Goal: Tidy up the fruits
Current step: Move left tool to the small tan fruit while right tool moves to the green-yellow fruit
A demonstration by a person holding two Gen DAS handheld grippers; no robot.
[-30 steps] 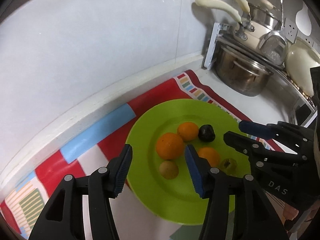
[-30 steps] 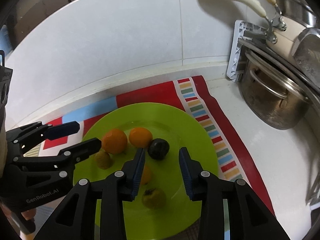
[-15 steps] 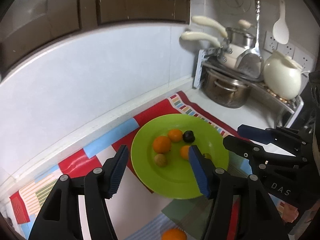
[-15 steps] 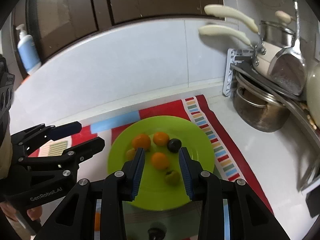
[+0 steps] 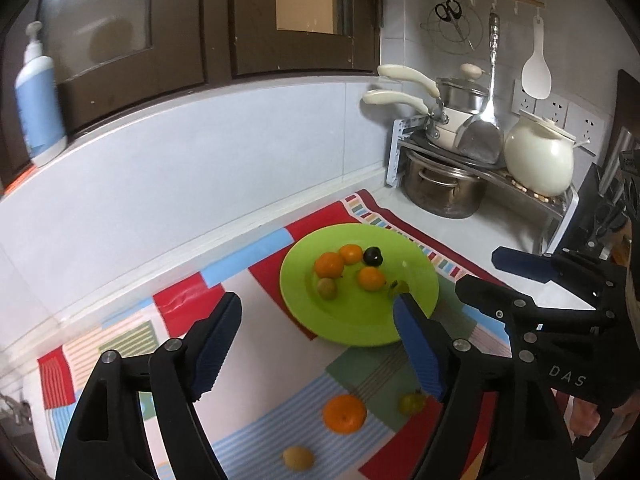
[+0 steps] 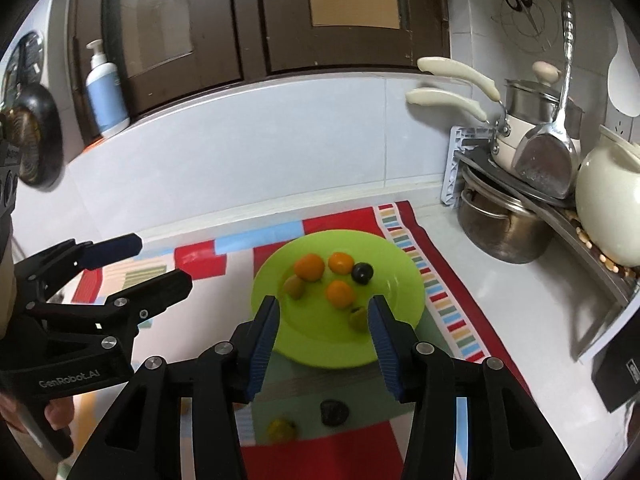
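A green plate (image 5: 360, 328) (image 6: 396, 276) sits on a colourful cloth and holds several fruits: oranges (image 5: 329, 264) (image 6: 309, 266), a dark plum (image 5: 373, 256) (image 6: 362, 272) and small green-yellow fruits (image 5: 327, 289). Loose on the cloth near me lie an orange (image 5: 344, 414), a greenish fruit (image 5: 412, 402), a yellow fruit (image 5: 298, 458) (image 6: 281, 429) and a dark plum (image 6: 334, 412). My left gripper (image 5: 318, 344) is open and empty, held above the cloth. My right gripper (image 6: 322, 340) is open and empty, just in front of the plate.
A patterned cloth (image 5: 260, 360) covers the white counter. A rack at the right holds a steel pot (image 5: 444, 188), pans (image 6: 520, 120) and a cream kettle (image 5: 538, 160). A pump bottle (image 6: 105, 92) stands on the ledge. A tiled wall runs behind.
Both grippers have pulled back and up from the plate, so the plate looks smaller and loose fruits on the cloth come into view. Both stay open and empty.
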